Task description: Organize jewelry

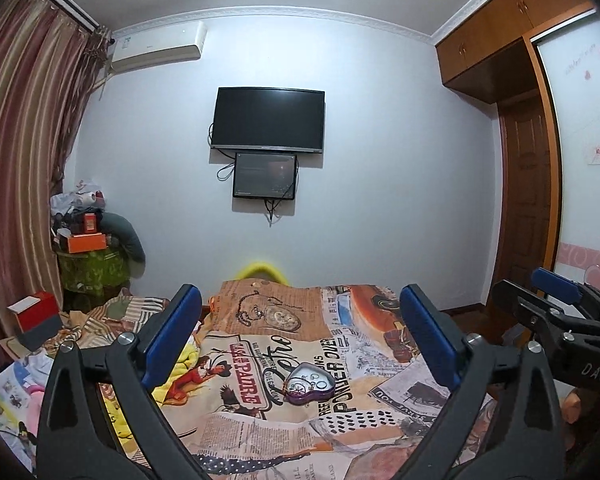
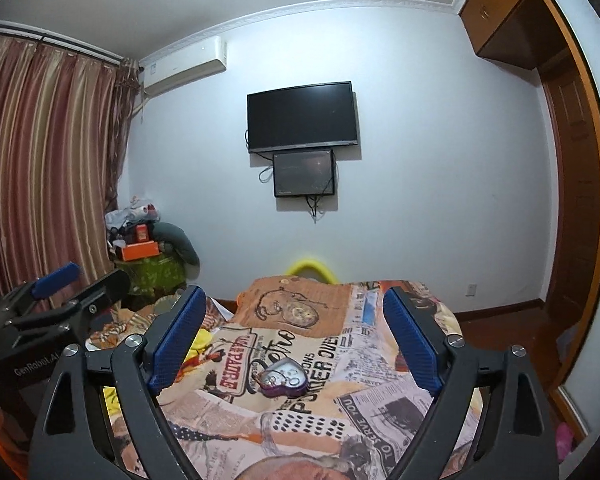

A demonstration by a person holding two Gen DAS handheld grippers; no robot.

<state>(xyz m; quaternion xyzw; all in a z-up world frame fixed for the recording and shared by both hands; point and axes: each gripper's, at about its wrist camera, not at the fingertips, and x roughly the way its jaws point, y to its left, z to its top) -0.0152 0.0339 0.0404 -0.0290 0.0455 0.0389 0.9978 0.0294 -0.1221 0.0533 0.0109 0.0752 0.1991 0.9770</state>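
Jewelry (image 1: 306, 385) in purple heart-shaped tin (image 1: 314, 396) on collage-print bedspread (image 1: 260, 416) | left gripper (image 1: 300, 332) spread wide, holding nothing, above tin | right gripper (image 2: 294, 336) spread wide, holding nothing, beside left | wall TV (image 2: 302, 118) beyond

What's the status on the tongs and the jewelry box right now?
Left tongs open, empty. Right tongs open, empty. Heart-shaped jewelry box sits open on the bedspread, small pieces inside, untouched. Nothing between tongs and box.
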